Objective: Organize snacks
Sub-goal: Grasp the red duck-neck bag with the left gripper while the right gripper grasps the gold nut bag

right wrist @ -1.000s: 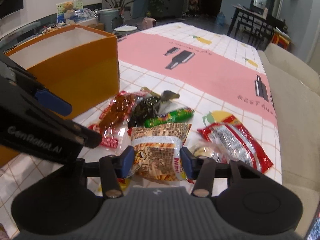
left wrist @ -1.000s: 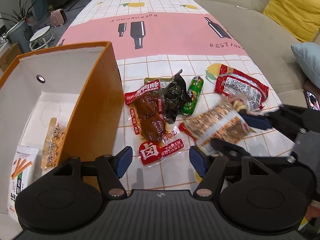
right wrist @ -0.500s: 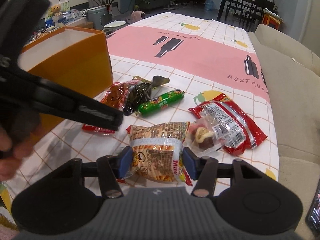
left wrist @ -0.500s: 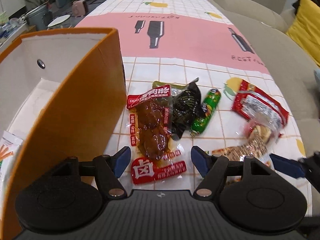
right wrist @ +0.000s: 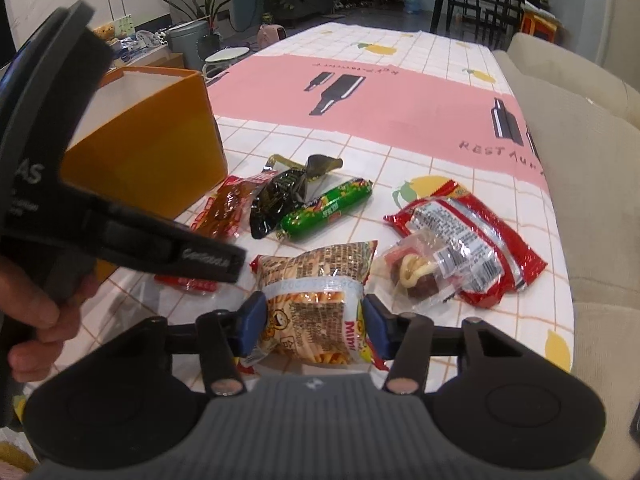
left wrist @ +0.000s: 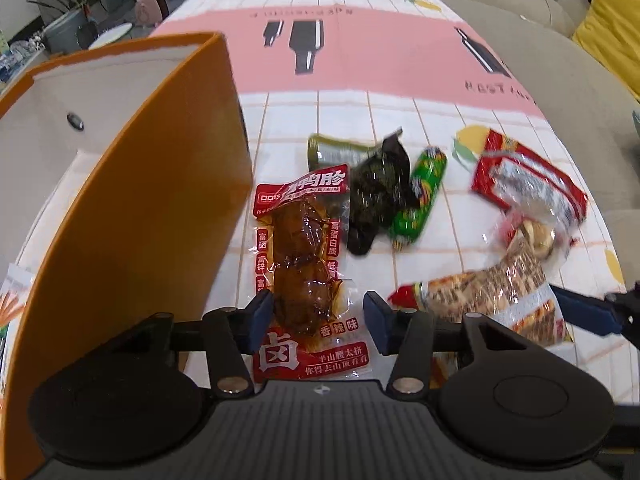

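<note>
From my left wrist camera, the orange box [left wrist: 160,184] stands just left of the braised-meat packet [left wrist: 304,276], its open white inside showing a stick-snack pack [left wrist: 10,300] at the far left edge. My left gripper [left wrist: 318,318] points steeply down over the packet's lower end; my blue fingers [left wrist: 260,314] have just been closing with the packet between them, but I cannot tell whether the pads press on it yet. The packet's red label carries white Chinese print, a big "卤" near my fingers. Right of the packet lie a black pouch [left wrist: 376,196], touching it, then a green sausage stick [left wrist: 420,196], then a red wrapper [left wrist: 528,184] further right; the checkered tablecloth [left wrist: 360,40] beyond reads "REST…" along its pink band. From my right wrist camera, my right gripper [right wrist: 312,322] is clamped on the noodle-snack bag [right wrist: 316,292], both pads pressing its sides, "Mimi" readable on the pack's edge by the right pad. Just right of the bag sits a clear-wrapped sweet [right wrist: 416,276] lying against the red wrapper [right wrist: 472,240]. Left of the bag, my left hand [right wrist: 32,308] and its black gripper body, printed "GenRobot", cross in front of the orange box [right wrist: 152,148] and hide part of the braised-meat packet [right wrist: 228,208].
</note>
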Demonstrator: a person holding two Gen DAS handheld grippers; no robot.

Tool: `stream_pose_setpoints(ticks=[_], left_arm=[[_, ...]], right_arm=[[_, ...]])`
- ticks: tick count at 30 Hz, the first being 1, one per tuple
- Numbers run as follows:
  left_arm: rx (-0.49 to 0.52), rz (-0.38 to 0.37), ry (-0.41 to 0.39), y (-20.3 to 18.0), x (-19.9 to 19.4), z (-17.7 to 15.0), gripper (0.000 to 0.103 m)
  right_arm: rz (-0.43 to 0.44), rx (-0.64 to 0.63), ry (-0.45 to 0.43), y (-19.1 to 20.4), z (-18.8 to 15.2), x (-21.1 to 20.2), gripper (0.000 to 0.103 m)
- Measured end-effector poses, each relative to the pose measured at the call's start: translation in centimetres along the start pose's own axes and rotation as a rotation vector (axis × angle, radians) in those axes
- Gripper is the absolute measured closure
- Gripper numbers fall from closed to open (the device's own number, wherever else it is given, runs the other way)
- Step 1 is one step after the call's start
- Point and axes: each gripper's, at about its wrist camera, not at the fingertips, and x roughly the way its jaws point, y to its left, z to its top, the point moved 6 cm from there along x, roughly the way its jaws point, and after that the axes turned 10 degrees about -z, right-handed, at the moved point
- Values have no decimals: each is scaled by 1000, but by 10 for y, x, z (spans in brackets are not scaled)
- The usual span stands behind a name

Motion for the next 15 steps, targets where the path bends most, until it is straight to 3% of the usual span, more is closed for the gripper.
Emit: stream_pose_setpoints(ticks=[10, 15], left_arm=[[65, -82, 164, -16, -33, -54, 49], [73, -132, 202, -22, -47, -77, 48]], right_arm=[[-2, -4, 99, 0, -22, -23, 53], [-3, 25, 141, -6, -46, -43, 53]])
